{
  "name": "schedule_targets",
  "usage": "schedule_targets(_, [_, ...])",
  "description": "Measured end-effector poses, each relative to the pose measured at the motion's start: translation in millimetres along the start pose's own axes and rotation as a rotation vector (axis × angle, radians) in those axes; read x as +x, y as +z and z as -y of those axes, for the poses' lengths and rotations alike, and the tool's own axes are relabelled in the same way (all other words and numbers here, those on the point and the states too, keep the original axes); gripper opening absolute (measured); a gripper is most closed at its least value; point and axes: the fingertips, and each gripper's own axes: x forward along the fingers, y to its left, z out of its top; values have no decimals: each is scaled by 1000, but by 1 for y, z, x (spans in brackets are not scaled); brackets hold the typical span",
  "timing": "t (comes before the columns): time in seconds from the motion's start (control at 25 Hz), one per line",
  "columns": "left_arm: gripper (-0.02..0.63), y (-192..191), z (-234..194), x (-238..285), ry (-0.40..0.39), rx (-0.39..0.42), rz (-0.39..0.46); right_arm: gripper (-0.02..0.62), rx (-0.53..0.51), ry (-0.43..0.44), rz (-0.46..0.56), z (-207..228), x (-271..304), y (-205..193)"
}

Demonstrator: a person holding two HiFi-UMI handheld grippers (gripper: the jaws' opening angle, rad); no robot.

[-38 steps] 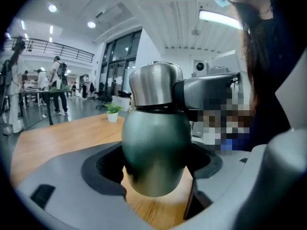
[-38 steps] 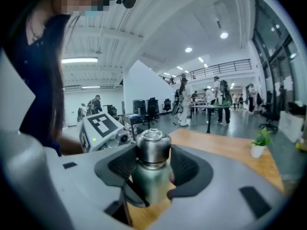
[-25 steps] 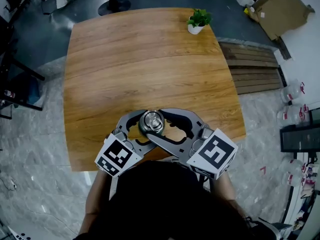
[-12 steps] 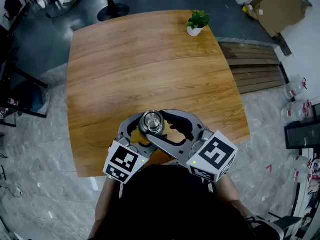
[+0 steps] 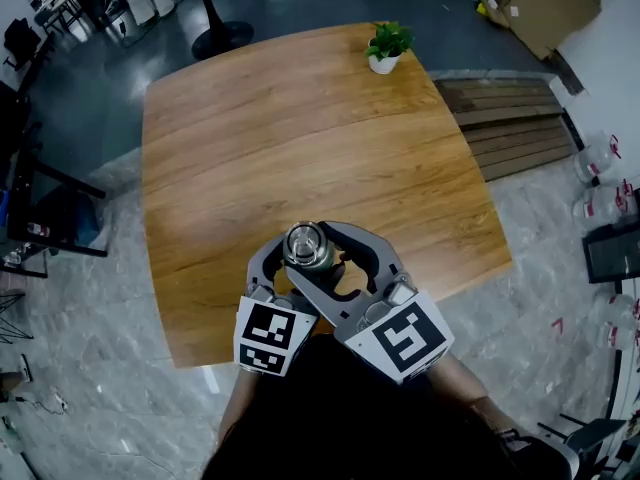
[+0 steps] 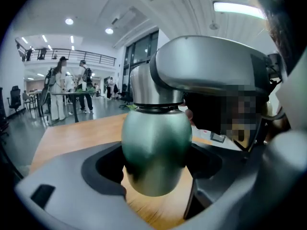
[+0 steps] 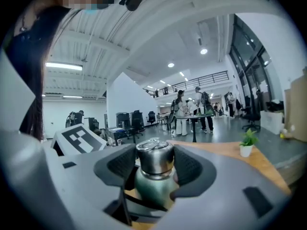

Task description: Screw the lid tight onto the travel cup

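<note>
Head view: travel cup (image 5: 305, 248) upright over near edge of tabletop (image 5: 300, 128), between left hand-held gripper (image 5: 283, 264) and right hand-held gripper (image 5: 335, 258).
Left gripper view: jaws clamped on cup's green side.
Right gripper view: jaws wide, gripping lid (image 7: 154, 158) directly ahead, axis vertical.

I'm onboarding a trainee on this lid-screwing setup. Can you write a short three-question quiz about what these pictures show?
1. True or false: the fingers of the right gripper clamp the steel lid.
2. What is the left gripper shut on? A) the green body of the travel cup B) a cardboard box C) nothing
3. Fill in: the potted plant stands near the far ____ corner of the table.

Key: 1 true; 2 A; 3 right.
</note>
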Motion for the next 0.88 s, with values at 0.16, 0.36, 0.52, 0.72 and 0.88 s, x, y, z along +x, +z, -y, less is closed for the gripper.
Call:
schedule_targets(0.16, [376, 1, 1, -5, -42, 14, 7, 255, 80, 132, -4, -5, -5, 3])
schedule_targets(0.36, [376, 5, 15, -17, -236, 90, 47, 262, 22, 292, -87, -14, -16, -6])
schedule_targets(0.52, [374, 3, 24, -21, -315, 139, 52, 261, -8, 334, -103, -17, -18, -7])
schedule_targets(0.72, [374, 2, 12, -10, -171, 99, 22, 250, -58, 172, -94, -5, -8, -8])
schedule_targets(0.88, [374, 6, -3, -6, 9, 78, 2, 249, -31, 46, -36, 2, -3, -4])
